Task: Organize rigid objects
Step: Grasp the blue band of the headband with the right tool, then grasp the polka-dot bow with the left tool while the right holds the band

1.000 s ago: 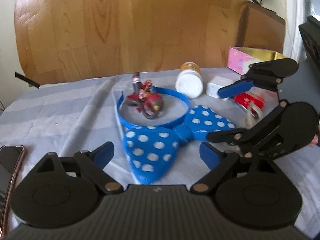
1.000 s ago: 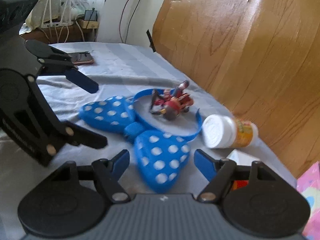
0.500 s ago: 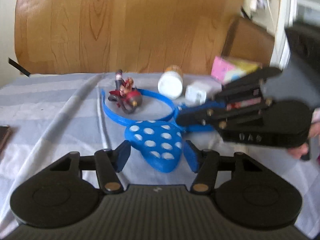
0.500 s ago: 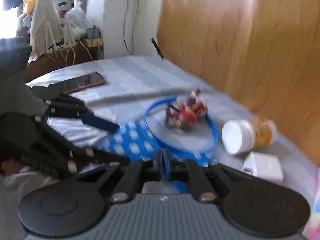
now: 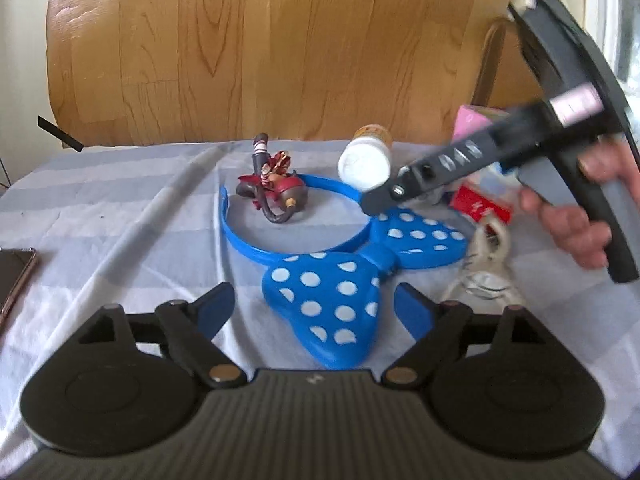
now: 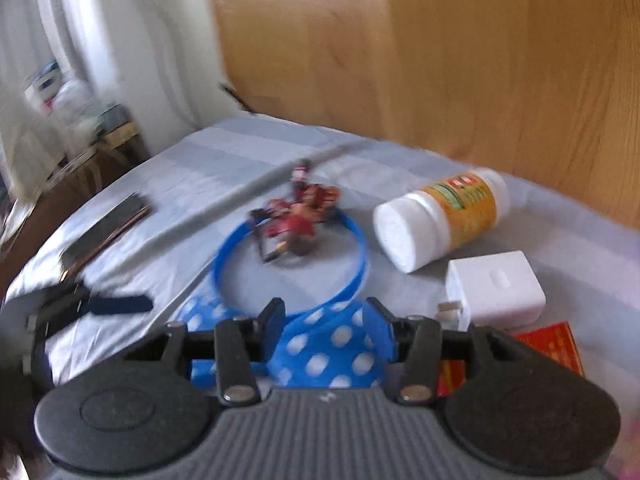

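Note:
A blue headband with a white-dotted bow (image 5: pixel 340 280) lies on the grey striped cloth (image 5: pixel 120 208). A small red figurine (image 5: pixel 276 188) sits inside the band's ring. My left gripper (image 5: pixel 316 308) is open, low over the near lobe of the bow. My right gripper (image 6: pixel 326 320) is open above the far lobe of the bow (image 6: pixel 320 348); from the left wrist view it (image 5: pixel 384 200) hangs over the band beside a white-capped bottle (image 5: pixel 366 158). The bottle (image 6: pixel 440 220) lies on its side.
A white charger (image 6: pixel 496 290) and a red packet (image 6: pixel 552 344) lie right of the bow. A clear bag clip or packet (image 5: pixel 484 264) lies by the bow. A phone (image 5: pixel 12 276) lies at the left edge. A pink box (image 5: pixel 472 120) and a wooden headboard (image 5: pixel 280 48) stand behind.
My right gripper was shut half a second ago and has opened; it has risen and tilted over the far bow lobe. My left gripper has opened wider and moved closer over the near lobe.

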A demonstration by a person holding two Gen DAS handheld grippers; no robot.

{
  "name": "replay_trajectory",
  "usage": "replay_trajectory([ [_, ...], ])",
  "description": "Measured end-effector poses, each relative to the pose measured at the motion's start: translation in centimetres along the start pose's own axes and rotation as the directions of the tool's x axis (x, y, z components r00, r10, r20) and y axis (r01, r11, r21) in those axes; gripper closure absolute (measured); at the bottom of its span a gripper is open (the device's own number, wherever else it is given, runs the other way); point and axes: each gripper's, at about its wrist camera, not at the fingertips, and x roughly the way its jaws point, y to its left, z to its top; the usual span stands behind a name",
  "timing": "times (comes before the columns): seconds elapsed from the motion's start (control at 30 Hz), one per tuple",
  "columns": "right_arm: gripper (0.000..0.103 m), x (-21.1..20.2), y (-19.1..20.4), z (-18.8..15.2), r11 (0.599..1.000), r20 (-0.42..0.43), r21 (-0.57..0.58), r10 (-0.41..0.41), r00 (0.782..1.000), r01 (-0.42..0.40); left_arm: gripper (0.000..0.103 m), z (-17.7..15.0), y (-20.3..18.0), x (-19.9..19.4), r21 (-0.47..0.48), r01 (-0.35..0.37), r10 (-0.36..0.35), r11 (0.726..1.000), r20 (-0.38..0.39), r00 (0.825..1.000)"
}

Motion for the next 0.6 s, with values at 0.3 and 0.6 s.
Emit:
replay_trajectory([
  [0.3,0.088,1.3,0.7,-0.5,0.993,0.011,0.083,-0.08,0.997,0.079,0.029,-0.9,-1.2,-1.3,0.041,0.007,-0.007,0.999,0.019,1.0],
  [0.6,0.09,-7.4,7.2,-6.9,0.999,0.309,0.009,-0.054,0.949,0.054,0.029,-5.7,-3.3,-10.9,0.038,-0.1,0.093,0.994,0.159,0.983],
])
